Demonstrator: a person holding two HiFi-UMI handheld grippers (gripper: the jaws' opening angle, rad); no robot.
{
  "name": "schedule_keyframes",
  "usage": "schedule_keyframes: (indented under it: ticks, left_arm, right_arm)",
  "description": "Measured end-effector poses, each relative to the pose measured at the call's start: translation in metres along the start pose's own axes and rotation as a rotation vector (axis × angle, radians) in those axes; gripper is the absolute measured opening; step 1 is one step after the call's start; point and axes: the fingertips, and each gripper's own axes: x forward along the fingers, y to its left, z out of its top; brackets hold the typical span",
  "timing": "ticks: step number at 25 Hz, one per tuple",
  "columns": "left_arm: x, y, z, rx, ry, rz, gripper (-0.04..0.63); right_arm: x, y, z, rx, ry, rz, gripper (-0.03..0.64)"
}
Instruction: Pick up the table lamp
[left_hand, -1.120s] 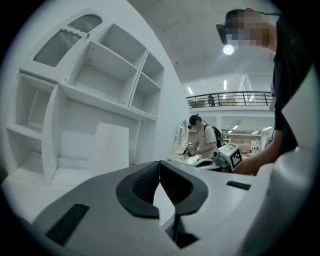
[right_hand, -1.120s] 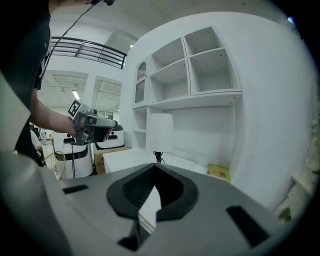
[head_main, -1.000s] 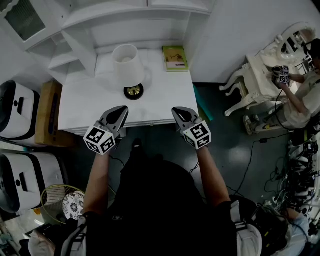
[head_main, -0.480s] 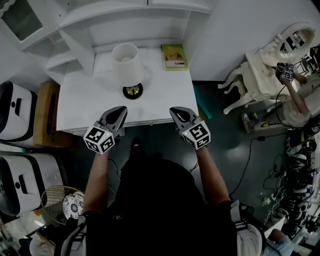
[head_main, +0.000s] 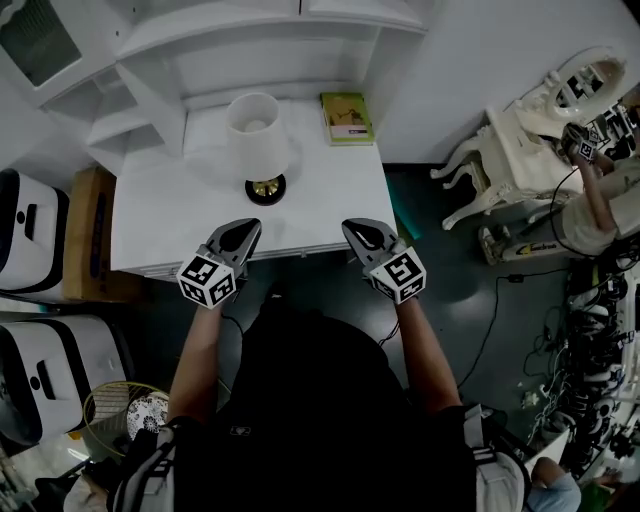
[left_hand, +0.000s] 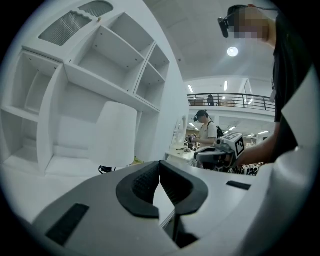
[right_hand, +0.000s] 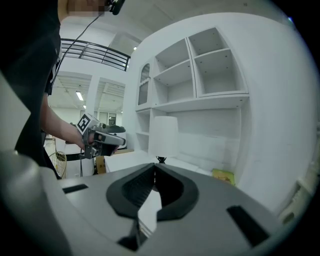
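Observation:
The table lamp (head_main: 257, 140) has a white shade and a round black and gold base; it stands upright on the white desk (head_main: 190, 225). It shows as a white shade in the left gripper view (left_hand: 117, 135) and in the right gripper view (right_hand: 164, 136). My left gripper (head_main: 246, 231) hovers at the desk's front edge, below the lamp, shut and empty. My right gripper (head_main: 356, 229) hangs level with it, to the lamp's lower right, also shut with nothing in it. Both sets of jaws meet at their tips, in the left gripper view (left_hand: 159, 165) and the right one (right_hand: 154, 167).
A green book (head_main: 345, 117) lies at the desk's back right corner. White shelving (head_main: 200, 40) rises behind the desk. White appliances (head_main: 28, 240) and a cardboard box (head_main: 88, 230) stand to the left. An ornate white chair (head_main: 500, 170) and another person are at the right.
My left gripper has shifted slightly lower and right along the desk's front edge. The right gripper has hardly moved. The lamp stands where it was.

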Motion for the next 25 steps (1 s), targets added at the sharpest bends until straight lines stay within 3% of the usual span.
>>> schedule_keyframes:
  ticks: [25]
  left_arm:
    - [0.024, 0.07, -0.024, -0.001, 0.021, -0.024, 0.014]
  right_arm:
    - [0.036, 0.009, -0.01, 0.043, 0.091, -0.029, 0.009]
